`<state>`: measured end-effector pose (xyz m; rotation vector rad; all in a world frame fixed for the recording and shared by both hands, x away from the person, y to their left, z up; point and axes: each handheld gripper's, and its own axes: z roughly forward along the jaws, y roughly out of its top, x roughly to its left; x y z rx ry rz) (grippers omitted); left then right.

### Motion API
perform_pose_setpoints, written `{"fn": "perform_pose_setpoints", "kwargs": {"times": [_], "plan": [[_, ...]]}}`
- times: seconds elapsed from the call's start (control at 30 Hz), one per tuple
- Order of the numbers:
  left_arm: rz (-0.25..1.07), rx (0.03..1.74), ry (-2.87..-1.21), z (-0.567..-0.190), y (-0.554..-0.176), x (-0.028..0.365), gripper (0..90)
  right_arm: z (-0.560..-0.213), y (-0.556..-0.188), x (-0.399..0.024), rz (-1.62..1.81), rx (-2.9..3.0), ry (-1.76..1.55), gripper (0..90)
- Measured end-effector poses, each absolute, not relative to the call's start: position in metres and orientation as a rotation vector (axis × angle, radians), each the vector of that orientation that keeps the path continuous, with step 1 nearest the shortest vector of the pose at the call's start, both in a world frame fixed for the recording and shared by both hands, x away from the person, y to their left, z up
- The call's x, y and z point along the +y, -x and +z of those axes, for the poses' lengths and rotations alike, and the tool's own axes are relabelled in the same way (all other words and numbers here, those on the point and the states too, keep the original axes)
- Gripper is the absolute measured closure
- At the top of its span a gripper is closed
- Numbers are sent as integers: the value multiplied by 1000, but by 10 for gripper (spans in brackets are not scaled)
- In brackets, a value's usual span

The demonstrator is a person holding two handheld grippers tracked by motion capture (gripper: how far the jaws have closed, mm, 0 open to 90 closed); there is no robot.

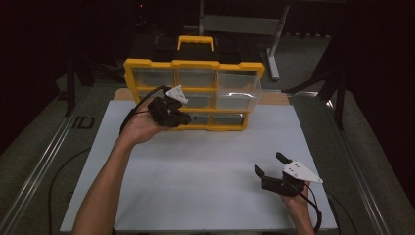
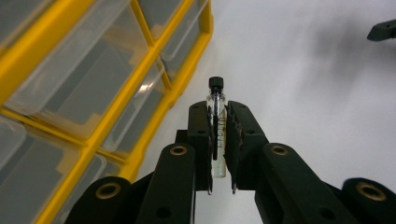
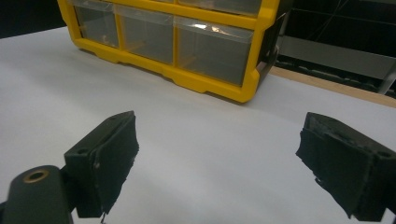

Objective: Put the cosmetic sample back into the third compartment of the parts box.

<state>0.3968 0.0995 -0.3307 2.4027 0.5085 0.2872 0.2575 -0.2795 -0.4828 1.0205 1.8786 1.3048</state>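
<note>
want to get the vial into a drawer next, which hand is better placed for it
Left. The left gripper already clamps the vial and sits at the drawer cabinet. The right gripper is open, empty and farther away.

No legible text; faint, unreadable print on the glass vial (image 2: 217,128).

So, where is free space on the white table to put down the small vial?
Bare white table lies between the yellow drawer cabinet and the right gripper. It is crowded at the cabinet front, where the left gripper holds the vial.
</note>
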Motion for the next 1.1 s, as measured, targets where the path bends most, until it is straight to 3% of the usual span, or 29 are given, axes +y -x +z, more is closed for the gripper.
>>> {"fn": "perform_pose_setpoints", "kwargs": {"times": [1.1], "plan": [[328, 490, -2383, -292, -417, 93, 815, -483, -257, -279, 1307, 1880, -1019, 113]]}}
